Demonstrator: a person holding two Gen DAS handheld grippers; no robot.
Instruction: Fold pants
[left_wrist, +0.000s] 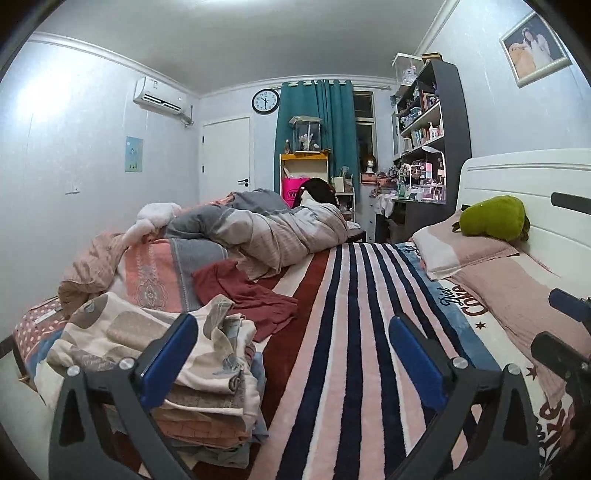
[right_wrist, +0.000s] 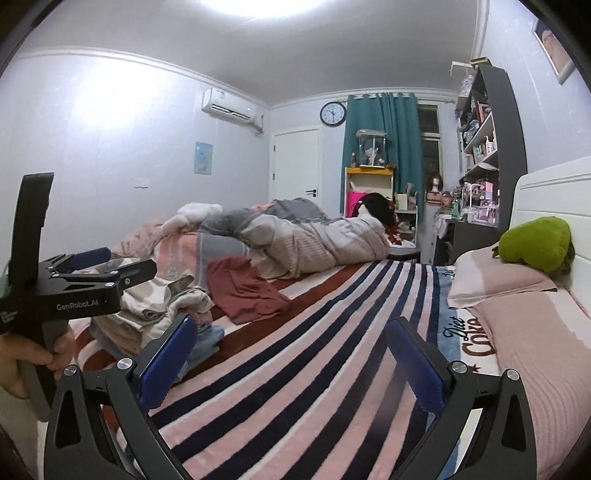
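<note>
I have both grippers over the striped blanket (left_wrist: 351, 314). My left gripper (left_wrist: 293, 334) is spread wide with nothing between its pads, and my right gripper (right_wrist: 291, 334) is spread and empty too. A stack (left_wrist: 207, 373) of folded clothes sits just left of my left gripper. A dark red garment (left_wrist: 247, 291), maybe the pants, lies crumpled beyond the stack, near the duvet (left_wrist: 273, 225).

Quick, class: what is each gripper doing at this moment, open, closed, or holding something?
Left gripper: open, holding nothing, above the striped blanket.
Right gripper: open, holding nothing.
</note>
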